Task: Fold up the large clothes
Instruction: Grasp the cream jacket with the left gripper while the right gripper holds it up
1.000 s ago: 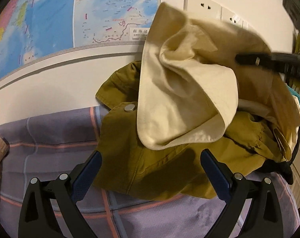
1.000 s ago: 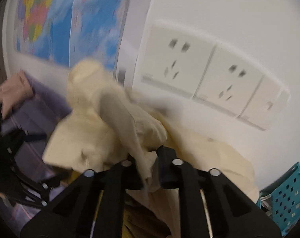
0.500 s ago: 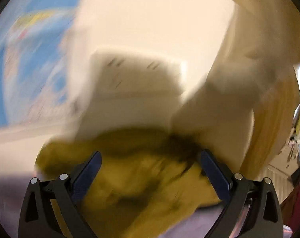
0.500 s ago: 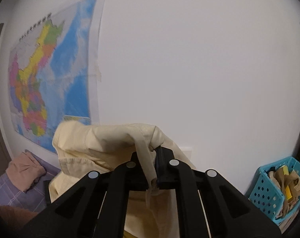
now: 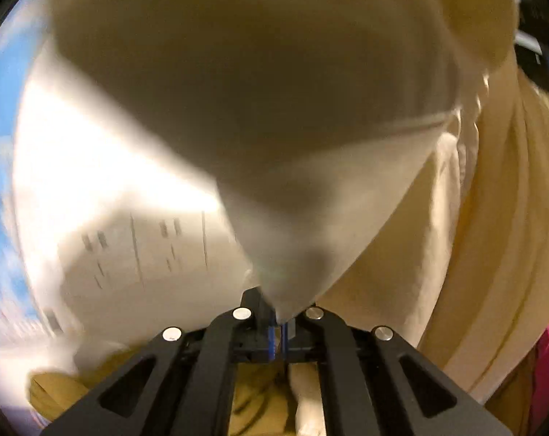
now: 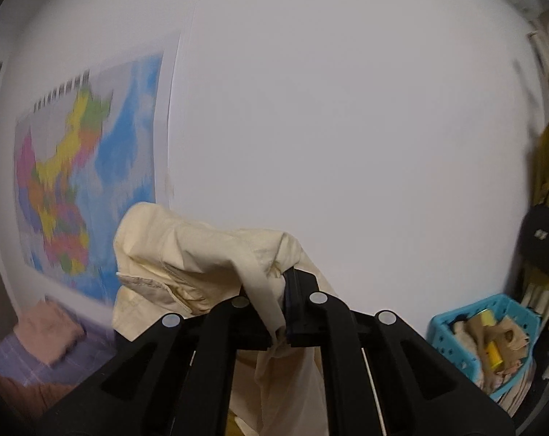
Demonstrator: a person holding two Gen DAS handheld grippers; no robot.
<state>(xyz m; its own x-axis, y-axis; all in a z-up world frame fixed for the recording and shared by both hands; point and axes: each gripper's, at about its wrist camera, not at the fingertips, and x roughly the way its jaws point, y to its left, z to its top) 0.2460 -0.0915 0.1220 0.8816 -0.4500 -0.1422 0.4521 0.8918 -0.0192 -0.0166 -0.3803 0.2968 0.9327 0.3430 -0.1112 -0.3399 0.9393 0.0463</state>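
A cream garment (image 6: pixel 202 254) is held aloft, pinched in both the left tool (image 5: pixel 280 321) and right tool (image 6: pixel 280 321). Spreading it flat on the bed (image 6: pixel 16 359) is likely needed next.

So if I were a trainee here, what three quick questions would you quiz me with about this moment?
1. True or false: the left gripper is shut on the cream cotton garment.
2. What does the right gripper hold: A) the cream garment, B) the perforated turquoise plastic basket, C) nothing?
3. Fill in: on the white wall, left of the garment in the right wrist view, hangs a colourful ____.

Key: 1 true, its fingers pinch a point of the cloth; 2 A; 3 map.
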